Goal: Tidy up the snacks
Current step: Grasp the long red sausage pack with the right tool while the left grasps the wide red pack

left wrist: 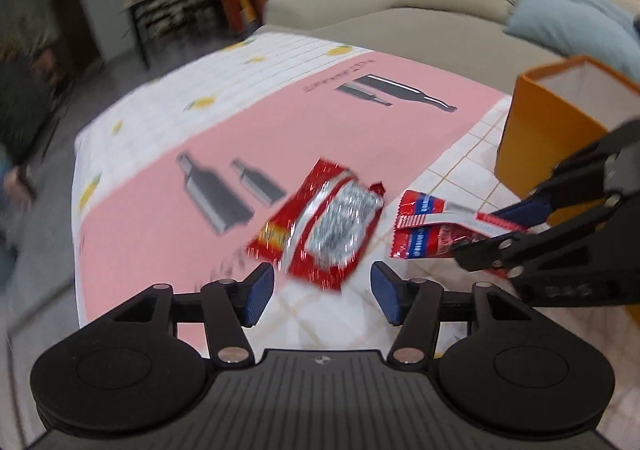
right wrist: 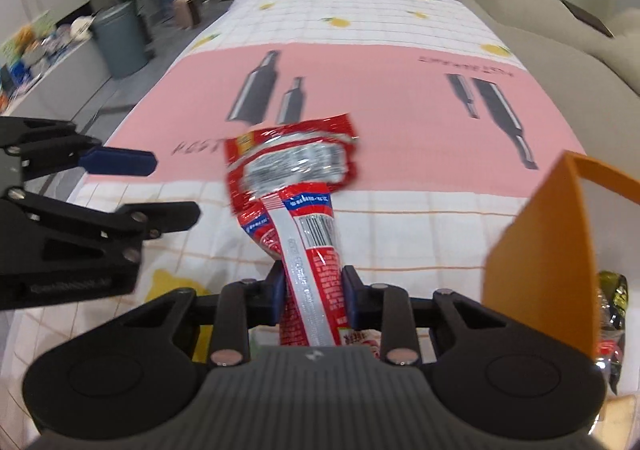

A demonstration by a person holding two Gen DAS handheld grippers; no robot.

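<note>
My right gripper [right wrist: 314,286] is shut on a long red, white and blue snack packet [right wrist: 308,262] that sticks out ahead of its fingers. In the left wrist view this same packet [left wrist: 424,228] juts left from the right gripper [left wrist: 492,228]. A second red packet with a silver panel [left wrist: 324,226] is just beyond my left gripper [left wrist: 322,292], which is open with nothing between its blue pads. That packet [right wrist: 292,162] is blurred, and I cannot tell whether it rests on the cloth. The left gripper [right wrist: 160,186] also appears at the left of the right wrist view.
An open orange box [left wrist: 540,138] stands on the table's right side, close to the right gripper; more packets [right wrist: 612,310] show beside the orange box [right wrist: 540,262]. A pink mat [left wrist: 280,122] covers the checked tablecloth. A beige sofa [left wrist: 400,18] lies beyond the table.
</note>
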